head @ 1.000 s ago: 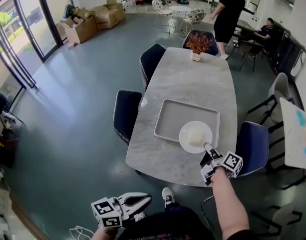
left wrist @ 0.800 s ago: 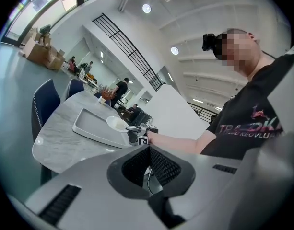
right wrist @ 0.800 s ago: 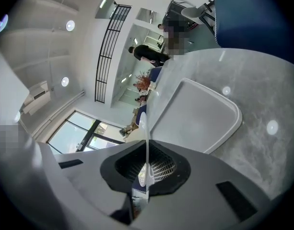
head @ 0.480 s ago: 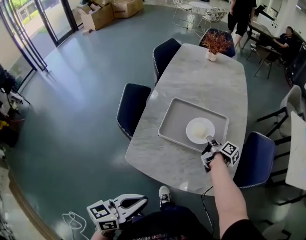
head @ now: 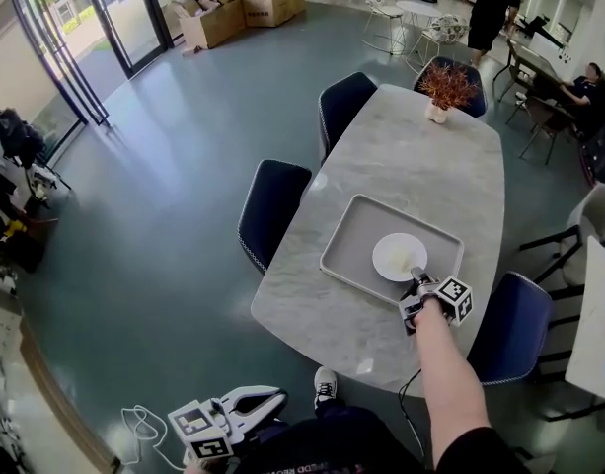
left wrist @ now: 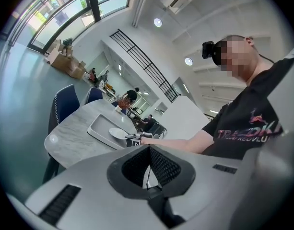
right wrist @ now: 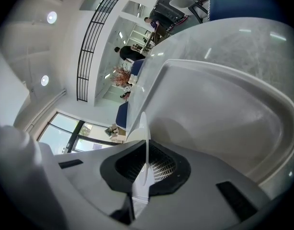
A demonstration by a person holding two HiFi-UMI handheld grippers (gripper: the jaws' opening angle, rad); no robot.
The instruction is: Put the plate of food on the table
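Observation:
A white plate (head: 399,256) with a pale mound of food sits over the right part of a grey tray (head: 349,248) on the marble table (head: 420,156). My right gripper (head: 418,279) is shut on the plate's near rim. In the right gripper view the plate (right wrist: 147,138) shows edge-on between the jaws, with the tray (right wrist: 223,109) close behind it; I cannot tell whether the plate touches the tray. My left gripper (head: 267,400) hangs low beside my body, well off the table, its jaws together with nothing in them. From it, the tray (left wrist: 99,128) and the plate (left wrist: 118,133) look small and far.
Dark blue chairs stand along the table's left side (head: 272,200) and at its near right (head: 514,324). A vase of reddish twigs (head: 445,92) stands at the far end. Cardboard boxes (head: 238,3) lie by the glass doors. People are in the far background.
The plate has moved with my right gripper from the tray's near edge farther in over the tray. The left gripper stays low by my body.

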